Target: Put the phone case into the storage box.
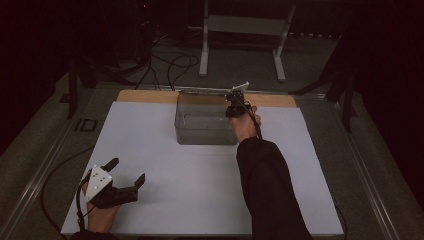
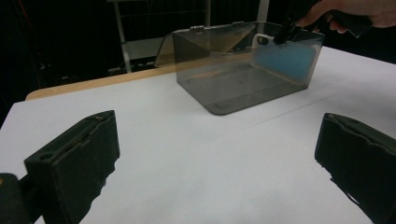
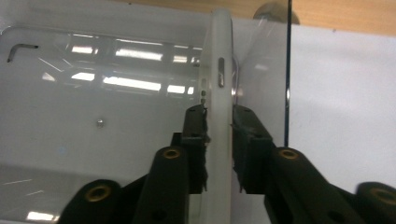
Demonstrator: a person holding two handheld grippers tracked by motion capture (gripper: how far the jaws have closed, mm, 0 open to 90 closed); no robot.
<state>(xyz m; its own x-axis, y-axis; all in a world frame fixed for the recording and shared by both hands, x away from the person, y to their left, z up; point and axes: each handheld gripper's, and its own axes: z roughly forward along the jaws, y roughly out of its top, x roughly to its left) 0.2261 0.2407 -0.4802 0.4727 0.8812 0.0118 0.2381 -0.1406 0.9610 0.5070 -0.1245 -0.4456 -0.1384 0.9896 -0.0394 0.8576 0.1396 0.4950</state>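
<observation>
A smoky clear plastic box [image 1: 200, 127] stands open at the back middle of the white table, its lid [image 2: 205, 42] tipped back. Inside it, a phone [image 2: 285, 58] with a white case and blue face stands on edge against the right wall. From above, my right gripper [image 1: 233, 111] reaches into the box. In the right gripper view its pads [image 3: 198, 126] sit close on both sides of the phone's white edge [image 3: 219, 56], shut on it. My left gripper [image 1: 127, 170] rests at the table's front left, open with nothing between its fingers [image 2: 79, 158].
A white sheet [image 1: 200, 185] covers the table, with a strip of bare wood [image 1: 145, 96] along the far edge. A small L-shaped key [image 3: 18, 49] and a screw [image 3: 99, 122] show through the box floor. Beyond the table stand a metal frame [image 1: 245, 30] and cables [image 1: 170, 65].
</observation>
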